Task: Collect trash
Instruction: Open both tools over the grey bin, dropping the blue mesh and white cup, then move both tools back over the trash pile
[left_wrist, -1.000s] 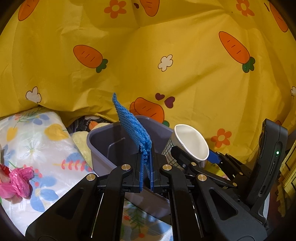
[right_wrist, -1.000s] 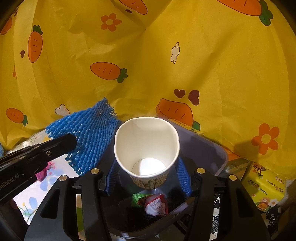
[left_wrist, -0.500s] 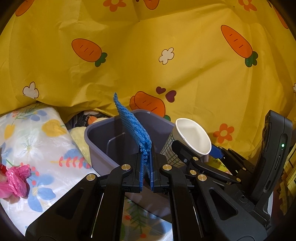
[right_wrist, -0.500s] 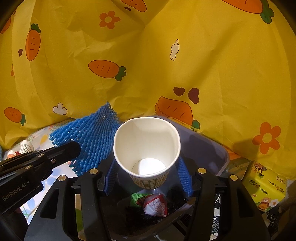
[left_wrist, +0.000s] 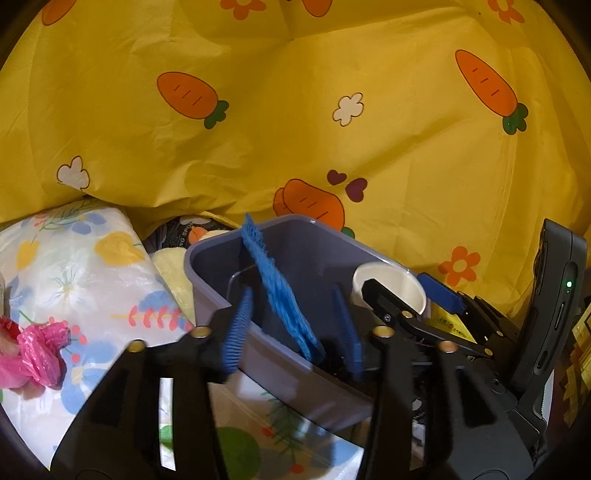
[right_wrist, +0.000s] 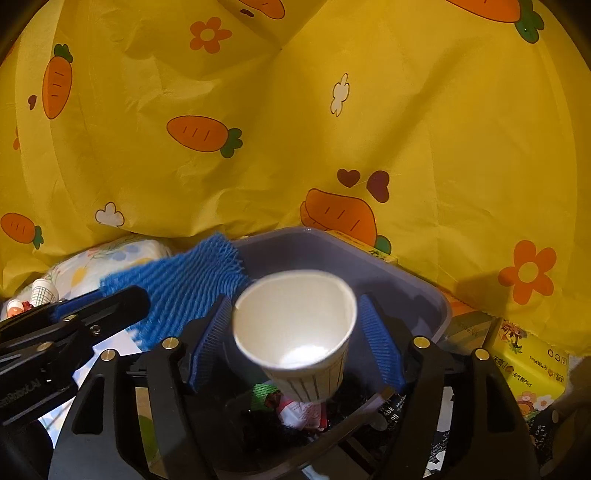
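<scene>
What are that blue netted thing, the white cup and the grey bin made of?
Blue net: looks like soft foam mesh, matte, ribbed and frayed at the edge. Cup: seemingly paper, with a thin rim, pale inside and printed lines outside. Bin: probably moulded plastic, smooth with a slight sheen.

Yellow carrot-print cloth (left_wrist: 295, 140) as backdrop (creased), dim rm.

- Left gripper (left_wrist: 293, 332): matte black two-branch frame, brass-coloured round screws at each knuckle, ribbed blue pads on the fingers (left_wrist: 236, 332).
- Right gripper (right_wrist: 295, 347): the same black frame, brass screws and ribbed blue pads; at lower right of the left view its black housing carries a small green light.
</scene>
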